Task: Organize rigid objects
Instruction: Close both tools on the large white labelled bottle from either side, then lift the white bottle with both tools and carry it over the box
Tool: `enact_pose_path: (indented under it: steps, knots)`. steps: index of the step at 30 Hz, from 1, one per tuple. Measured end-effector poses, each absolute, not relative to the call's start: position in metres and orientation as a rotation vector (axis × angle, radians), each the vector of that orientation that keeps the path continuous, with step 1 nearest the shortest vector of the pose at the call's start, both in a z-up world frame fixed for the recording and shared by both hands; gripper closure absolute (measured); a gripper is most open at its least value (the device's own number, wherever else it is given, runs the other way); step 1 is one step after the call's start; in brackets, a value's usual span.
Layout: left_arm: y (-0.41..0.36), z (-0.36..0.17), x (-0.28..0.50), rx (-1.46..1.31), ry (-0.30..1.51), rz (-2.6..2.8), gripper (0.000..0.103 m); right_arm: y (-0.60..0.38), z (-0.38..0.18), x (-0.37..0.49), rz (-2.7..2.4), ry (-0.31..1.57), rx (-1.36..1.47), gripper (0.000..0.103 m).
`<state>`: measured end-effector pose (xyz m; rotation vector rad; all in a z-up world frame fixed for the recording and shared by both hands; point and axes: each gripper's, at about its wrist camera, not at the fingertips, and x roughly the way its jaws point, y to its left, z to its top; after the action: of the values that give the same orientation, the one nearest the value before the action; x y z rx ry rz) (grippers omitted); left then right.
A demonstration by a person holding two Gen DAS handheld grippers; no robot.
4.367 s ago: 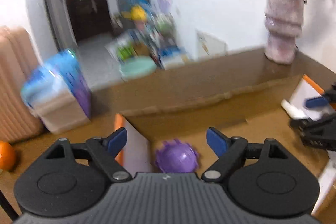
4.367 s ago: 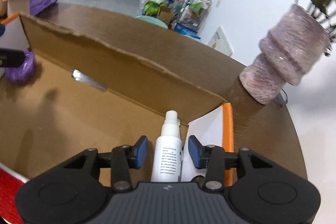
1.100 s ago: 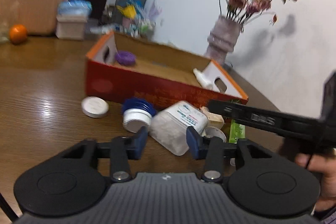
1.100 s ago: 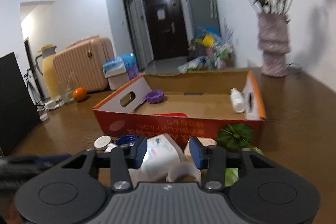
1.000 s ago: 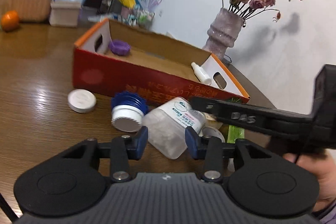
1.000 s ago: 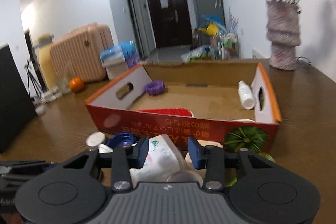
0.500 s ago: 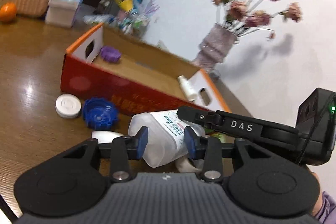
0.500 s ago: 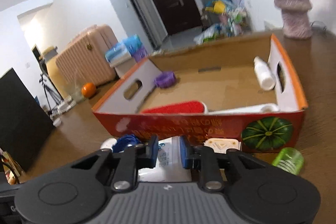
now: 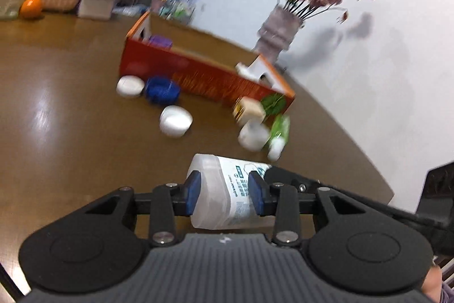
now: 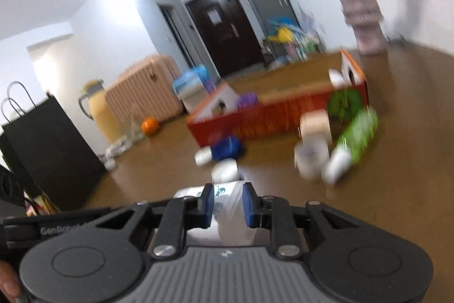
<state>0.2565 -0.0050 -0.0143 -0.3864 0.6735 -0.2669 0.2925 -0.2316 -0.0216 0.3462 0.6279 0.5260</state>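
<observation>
Both grippers hold one translucent white plastic jar (image 9: pixel 224 186) with a printed label, lifted above the brown table. My left gripper (image 9: pixel 224 192) is shut on its body. My right gripper (image 10: pixel 225 205) is shut on the same jar (image 10: pixel 227 215) from the other side. The red cardboard box (image 9: pixel 204 78) with orange rims lies further off; a purple cap (image 9: pixel 160 41) and a white bottle (image 9: pixel 241 67) lie inside it. In the right wrist view the box (image 10: pixel 272 115) is at centre right.
On the table in front of the box lie a white lid (image 9: pixel 130 85), a blue cap (image 9: pixel 162 94), a white cap (image 9: pixel 175 121), a beige block (image 9: pixel 248 110), a white cup (image 9: pixel 252 137) and a green tube (image 9: pixel 279 129). A vase of flowers (image 9: pixel 279 31) stands behind the box. An orange (image 9: pixel 31 7) sits far left.
Both grippers have pulled back from the box and risen with the jar between them. The pile of caps and the box now look farther away.
</observation>
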Motion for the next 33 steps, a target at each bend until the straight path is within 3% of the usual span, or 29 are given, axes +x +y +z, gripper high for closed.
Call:
enact_pose_path:
  steps: [7, 10, 14, 17, 23, 33]
  knots:
    - [-0.004, -0.026, 0.248, -0.342, 0.691, -0.283, 0.065, -0.236, -0.043, 0.275, 0.525, 0.672, 0.396, 0.082]
    - [-0.003, -0.03, 0.249, -0.344, 0.709, -0.3, 0.061, -0.237, -0.048, 0.274, 0.523, 0.679, 0.433, 0.077]
    - [-0.001, -0.035, 0.25, -0.375, 0.712, -0.338, 0.049, -0.234, -0.049, 0.269, 0.522, 0.671, 0.43, 0.074]
    - [-0.004, -0.035, 0.246, -0.347, 0.681, -0.341, 0.05, -0.234, -0.05, 0.269, 0.523, 0.665, 0.443, 0.074]
    - [0.0, -0.035, 0.234, -0.322, 0.615, -0.323, 0.07, -0.229, -0.045, 0.265, 0.516, 0.662, 0.397, 0.078]
    - [-0.004, -0.004, 0.199, -0.303, 0.491, -0.359, 0.069, -0.229, -0.01, 0.228, 0.492, 0.511, 0.347, 0.079]
